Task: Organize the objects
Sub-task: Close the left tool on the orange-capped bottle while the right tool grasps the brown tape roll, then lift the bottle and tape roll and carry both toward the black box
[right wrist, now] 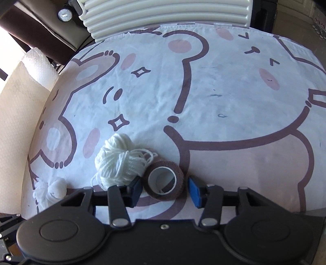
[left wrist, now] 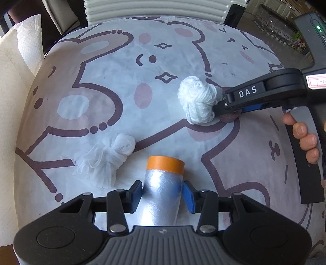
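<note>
My left gripper (left wrist: 162,193) is shut on a roll of silvery film with an orange tape end (left wrist: 163,183), which points away from me over the cloth. A white mesh bundle (left wrist: 106,157) lies just left of it. In the right wrist view a brown tape roll (right wrist: 161,196) lies flat between the fingers of my right gripper (right wrist: 165,191). The left pad is at its side and a thin gap shows at the right pad, so the gripper reads open. A white yarn ball (right wrist: 116,161) touches the roll on its left. The left wrist view shows the right gripper (left wrist: 220,110) low beside the yarn ball (left wrist: 196,99).
A tablecloth printed with cartoon bears (left wrist: 101,81) covers the table. A paper towel roll (left wrist: 28,46) stands off the left edge. A white ribbed chair back (right wrist: 163,14) rises behind the far edge. A person's hand (left wrist: 303,138) grips the right handle.
</note>
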A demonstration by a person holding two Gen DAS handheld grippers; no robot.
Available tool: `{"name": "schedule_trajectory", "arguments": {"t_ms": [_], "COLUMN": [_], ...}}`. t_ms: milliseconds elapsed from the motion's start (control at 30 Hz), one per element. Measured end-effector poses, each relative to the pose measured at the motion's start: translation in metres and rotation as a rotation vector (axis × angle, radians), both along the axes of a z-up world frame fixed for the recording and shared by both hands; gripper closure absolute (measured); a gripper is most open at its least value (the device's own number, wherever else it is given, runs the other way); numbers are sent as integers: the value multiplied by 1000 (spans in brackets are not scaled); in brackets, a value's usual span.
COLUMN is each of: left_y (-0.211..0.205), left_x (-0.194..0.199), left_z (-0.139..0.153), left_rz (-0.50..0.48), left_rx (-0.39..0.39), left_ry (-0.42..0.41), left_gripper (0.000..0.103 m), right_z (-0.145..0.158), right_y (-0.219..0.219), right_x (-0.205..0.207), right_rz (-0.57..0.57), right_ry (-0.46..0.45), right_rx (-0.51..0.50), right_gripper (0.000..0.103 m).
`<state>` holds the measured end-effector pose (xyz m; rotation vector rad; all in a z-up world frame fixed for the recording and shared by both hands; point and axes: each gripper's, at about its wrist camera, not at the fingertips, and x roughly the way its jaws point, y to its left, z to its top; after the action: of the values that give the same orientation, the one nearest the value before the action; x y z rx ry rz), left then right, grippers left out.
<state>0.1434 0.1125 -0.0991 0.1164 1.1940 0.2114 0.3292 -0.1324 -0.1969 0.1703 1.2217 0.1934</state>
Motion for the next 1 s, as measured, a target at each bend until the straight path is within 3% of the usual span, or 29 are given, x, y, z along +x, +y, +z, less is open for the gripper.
{"name": "schedule_trajectory", "arguments": {"t_ms": [200, 433, 533, 667, 1000], "left_y": [-7, -10, -9, -8, -14], "left_x": [2, 11, 14, 13, 7], "left_z": [-3, -11, -17, -19, 6], "left_rz": [-29, 14, 39, 51, 115], "left_rx": [1, 11, 9, 14, -14], "left_ry": [34, 68, 85, 89, -37], "left_gripper": [57, 50, 60, 60, 61], "right_z": [2, 3, 4, 5, 25], "right_y": [5, 3, 2, -5, -20], "right_x": [-1, -8, -12, -17, -31], "right_rz": [30, 52, 62, 62, 42], "right_ry": [4, 18, 21, 27, -7], "right_rx": [-27, -53, -63, -69, -68], "right_gripper": [58, 58, 58, 58, 58]}}
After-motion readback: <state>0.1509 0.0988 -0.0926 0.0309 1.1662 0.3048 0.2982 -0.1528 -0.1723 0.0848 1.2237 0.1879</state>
